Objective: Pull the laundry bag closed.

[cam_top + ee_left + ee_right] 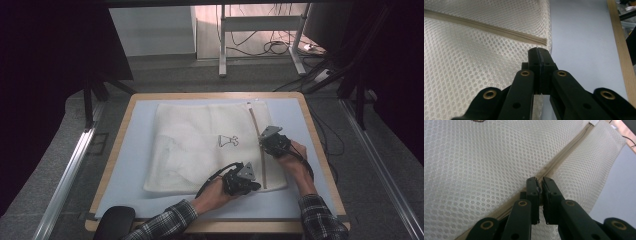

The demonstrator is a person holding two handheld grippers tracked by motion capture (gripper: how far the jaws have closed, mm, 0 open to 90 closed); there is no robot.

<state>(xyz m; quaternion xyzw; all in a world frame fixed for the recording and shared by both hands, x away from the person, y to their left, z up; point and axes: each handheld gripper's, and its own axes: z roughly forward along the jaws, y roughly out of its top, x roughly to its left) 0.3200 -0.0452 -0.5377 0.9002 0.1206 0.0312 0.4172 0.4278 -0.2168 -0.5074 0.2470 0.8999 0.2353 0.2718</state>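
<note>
- Pale blue matting [135, 150] covers your wood-edged table, and the white mesh laundry bag [195, 145] lies flat across the middle of it, with a small dark printed emblem [227, 141] near its centre.
- Your left gripper [246, 184] sits at the bag's near edge; in the left gripper view its jaws are pressed together on the mesh hem, just beside the end of the zipper [499, 31].
- Your right gripper [272, 142] is farther up the tan zipper line. In the right gripper view its jaws stand nearly closed over the teeth with a thin gap between them, seemingly nipping something small there; whether that is the slider I cannot tell.
- Expect the bag to be very light and limp: open mesh will stretch, bunch and follow any pull instead of holding its shape.
- Take hold at the hem or zipper tape, which are firmer than bare mesh, and keep one end anchored so the zipper stays taut.
</note>
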